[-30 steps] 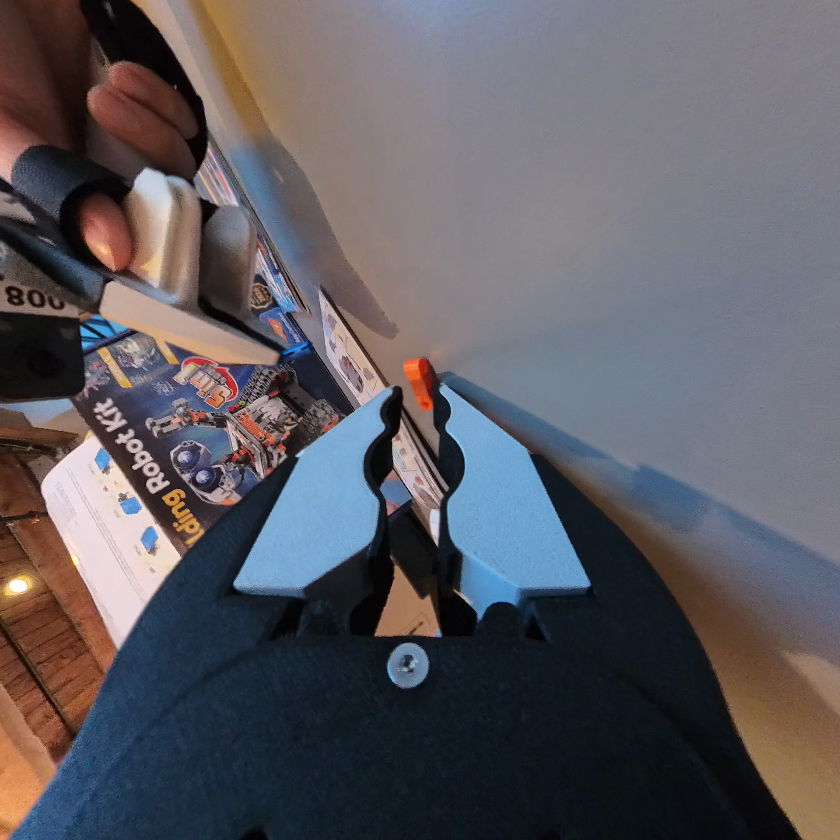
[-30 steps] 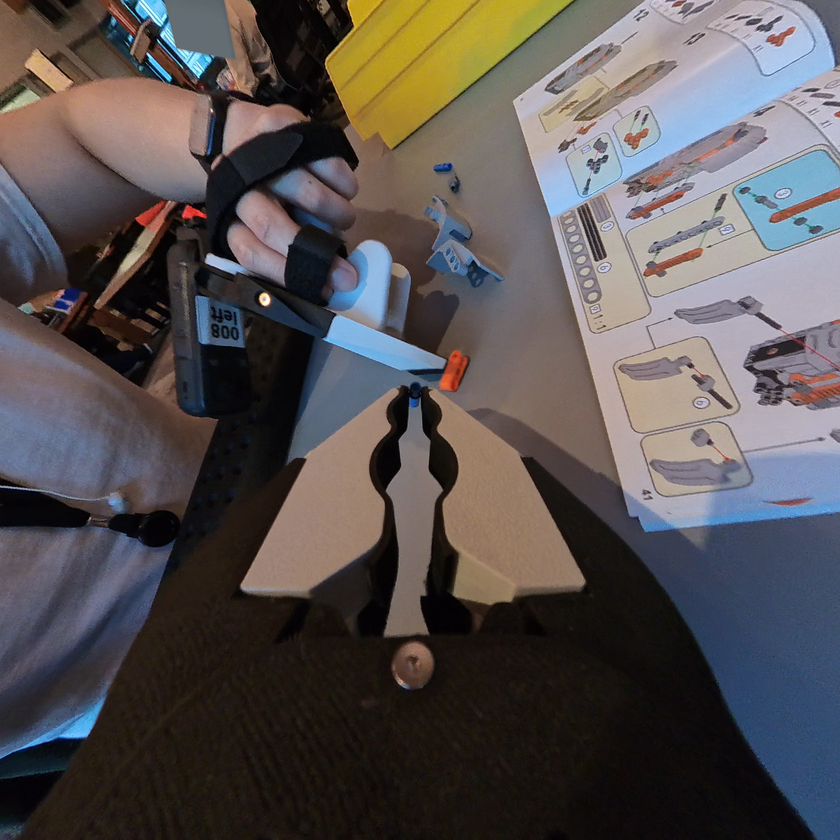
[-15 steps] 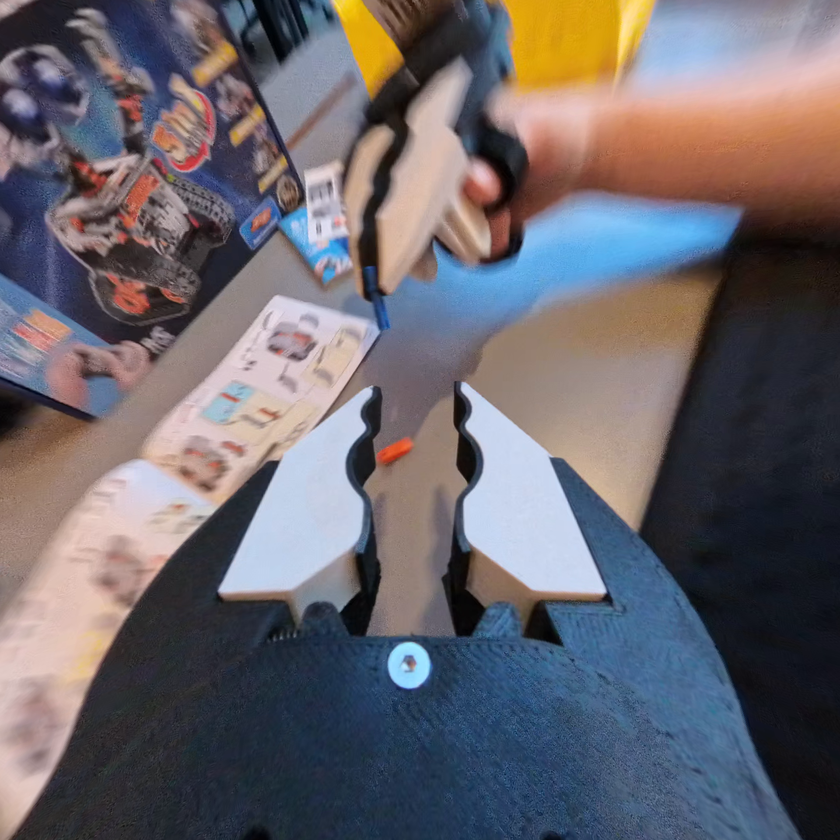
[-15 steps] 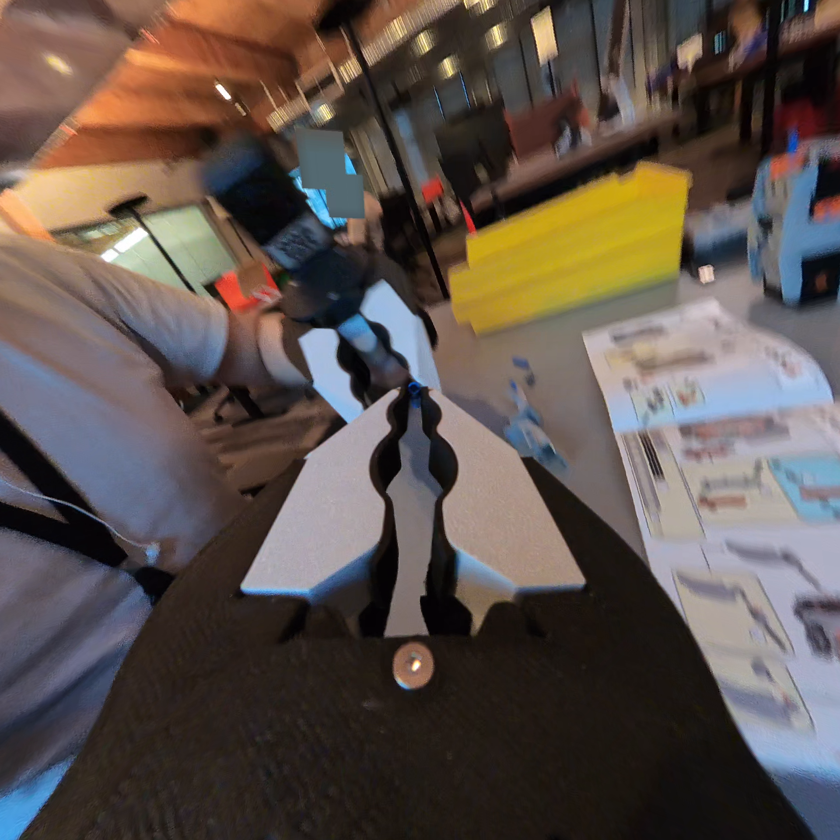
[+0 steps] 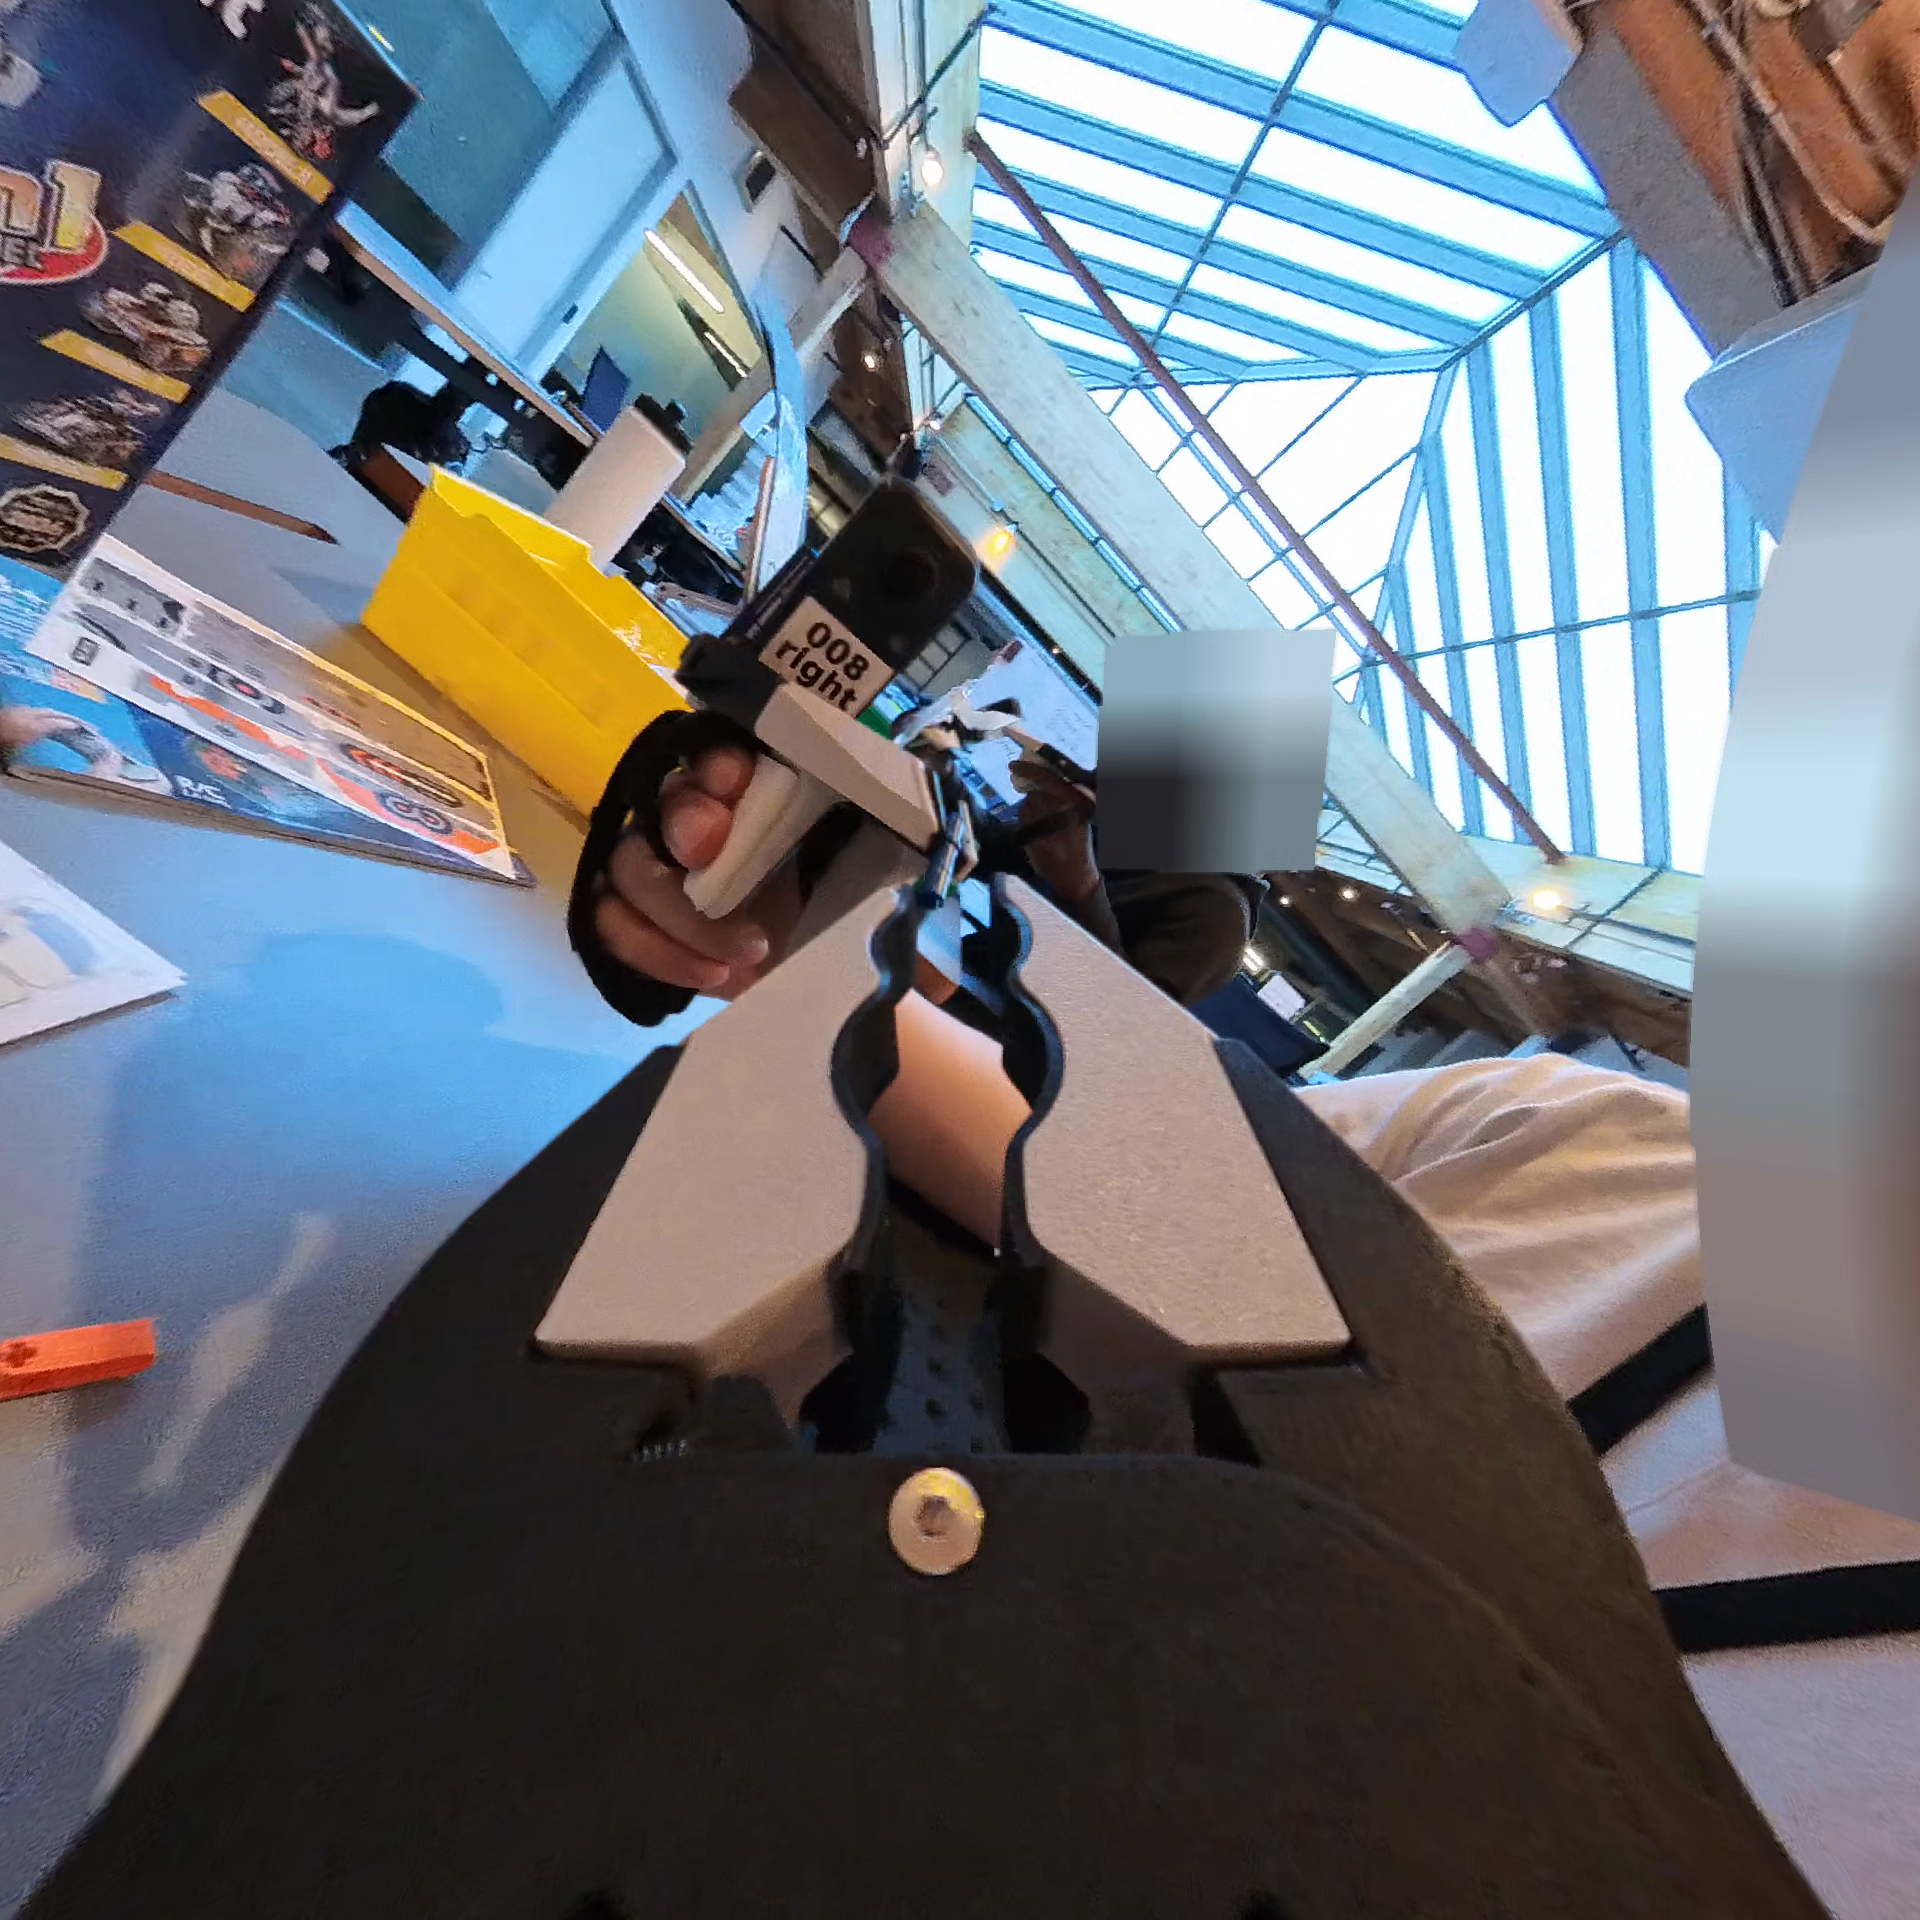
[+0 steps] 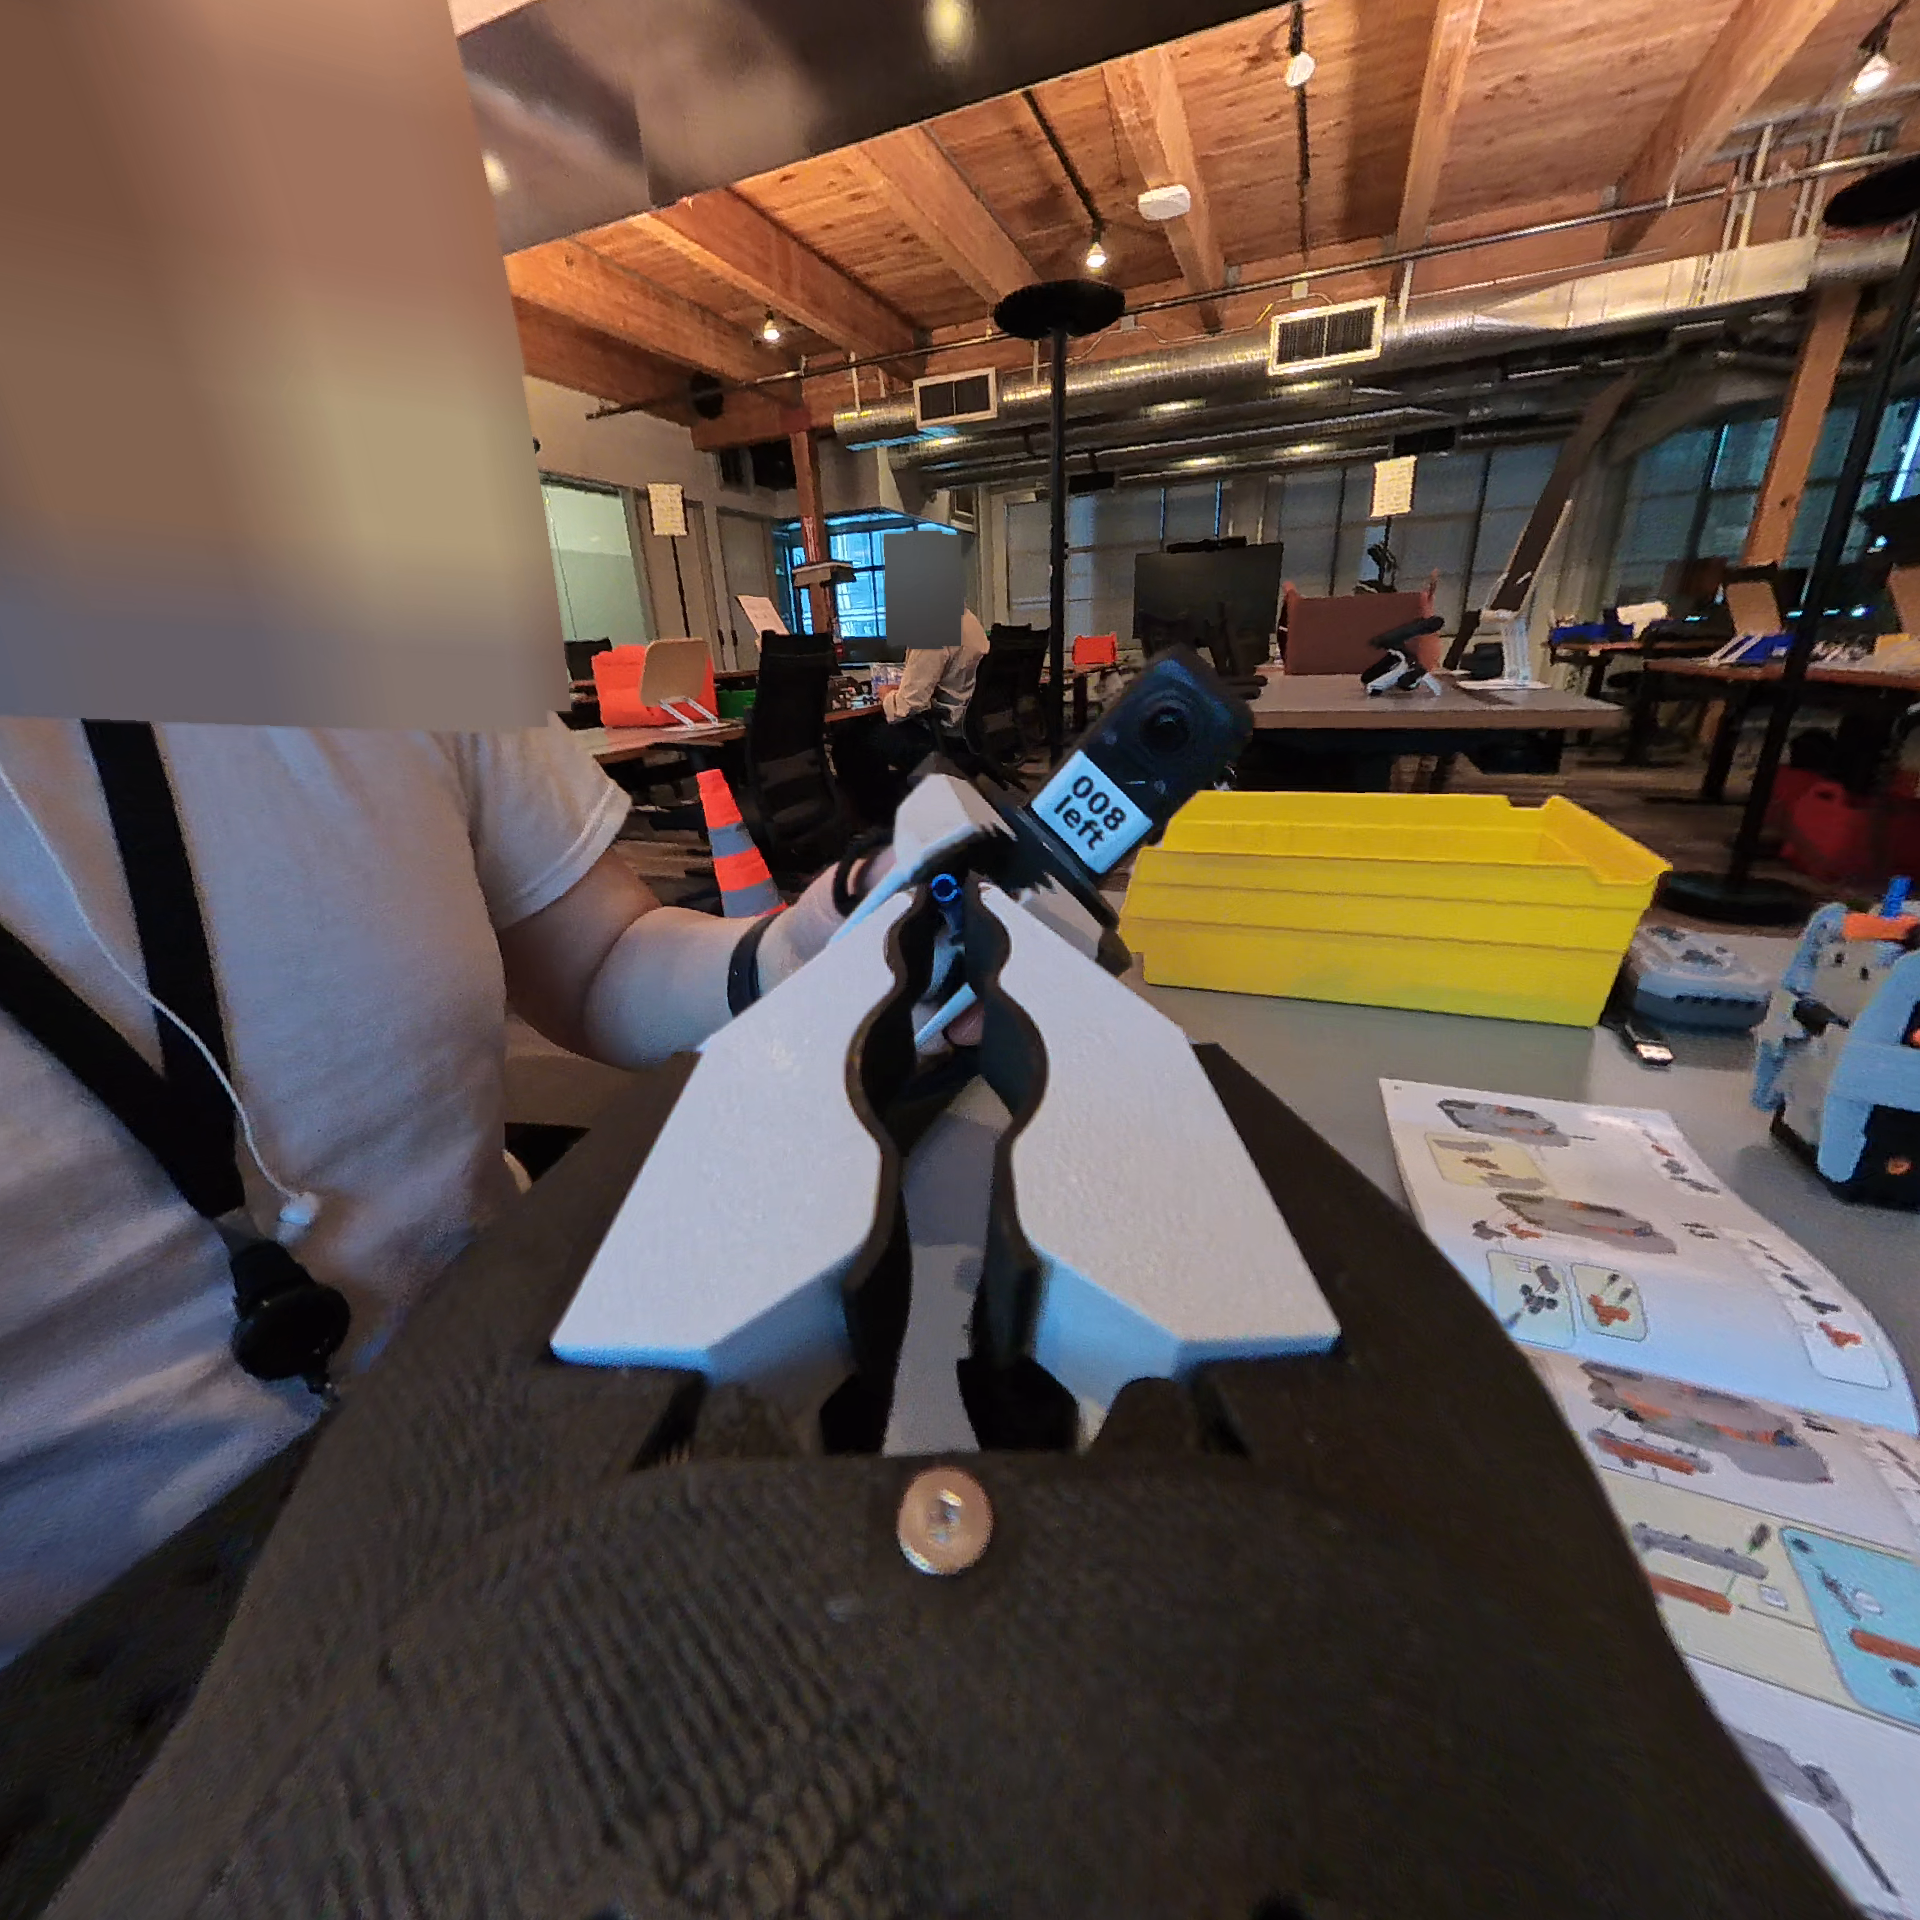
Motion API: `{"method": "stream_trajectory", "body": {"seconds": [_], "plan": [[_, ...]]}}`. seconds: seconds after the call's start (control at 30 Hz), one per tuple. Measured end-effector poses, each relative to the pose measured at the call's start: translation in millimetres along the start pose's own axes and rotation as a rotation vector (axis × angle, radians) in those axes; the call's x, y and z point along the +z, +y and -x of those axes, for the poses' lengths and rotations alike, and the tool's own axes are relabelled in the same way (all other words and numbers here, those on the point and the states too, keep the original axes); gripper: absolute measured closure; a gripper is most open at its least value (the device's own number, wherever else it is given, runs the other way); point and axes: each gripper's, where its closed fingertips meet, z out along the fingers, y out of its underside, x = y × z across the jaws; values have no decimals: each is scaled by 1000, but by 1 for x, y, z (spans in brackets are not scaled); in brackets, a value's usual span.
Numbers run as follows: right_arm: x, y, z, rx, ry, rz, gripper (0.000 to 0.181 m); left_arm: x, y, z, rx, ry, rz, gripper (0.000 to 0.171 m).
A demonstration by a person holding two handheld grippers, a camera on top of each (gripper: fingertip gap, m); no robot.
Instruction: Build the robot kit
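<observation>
My right gripper [image 6: 943, 896] is shut on a small blue pin [image 6: 943, 886], held at its very tips and raised above the grey table [image 6: 1299, 1039]. My left gripper [image 5: 948, 894] is open and empty. The two grippers face each other, tips almost touching. In the left wrist view the right gripper [image 5: 940, 847] holds the pin [image 5: 940, 868] just above the gap between my left fingers. The left gripper [image 6: 971, 847] shows right behind the pin in the right wrist view. A small orange piece [image 5: 73, 1356] lies on the table at the far left.
A yellow bin [image 6: 1382, 904] stands at the back of the table. An open instruction booklet [image 6: 1662, 1299] lies to the right, with a grey-blue built model [image 6: 1849, 1049] beyond it. A dark printed box [image 5: 125, 208] stands at the left. A person's torso is close on the left. The grippers are tip to tip, or close to it.
The left gripper let go of the orange piece, which now lies on the table. Both grippers rose and turned to face each other. The right still holds the blue pin.
</observation>
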Motion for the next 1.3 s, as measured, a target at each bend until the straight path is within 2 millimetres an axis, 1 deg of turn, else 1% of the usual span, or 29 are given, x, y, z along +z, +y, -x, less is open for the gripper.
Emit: {"method": "stream_trajectory", "body": {"seconds": [0.07, 0.17, 0.27, 0.37, 0.5, 0.53, 0.63, 0.77, 0.97, 1.13, 1.3], "plan": [[0, 2, 1, -41, 10, 16, 178, 0, 2, 3, -1, -6, 2, 166], [2, 3, 5, -73, -5, 21, 178, 0, 3, 1, -28, 26, 2, 168], [1, 6, 9, -83, -33, 36, 178, 0, 8, 1, -72, 48, 41, 170], [-1, 15, 7, -147, 11, 129, 178, -2, 12, 6, -107, 9, 87, 170], [4, 26, 2, -264, 92, 281, 161, -6, 15, 9, -156, -26, 145, 169], [5, 27, 1, -285, 109, 301, 161, -7, 17, 10, -162, -38, 164, 169], [11, 28, 6, -301, 96, 313, 168, -10, 18, 13, -174, -64, 191, 169], [11, 31, 7, -295, 86, 335, 176, -11, 22, 12, -189, -65, 220, 169], [11, 35, 8, -380, 93, 372, 177, -12, 24, 10, -214, -43, 227, 170], [11, 35, 9, -369, 93, 369, 177, -12, 23, 10, -215, -39, 229, 170], [7, 40, 2, -352, 121, 403, 177, -12, 23, 19, -210, -54, 216, 169]]}}
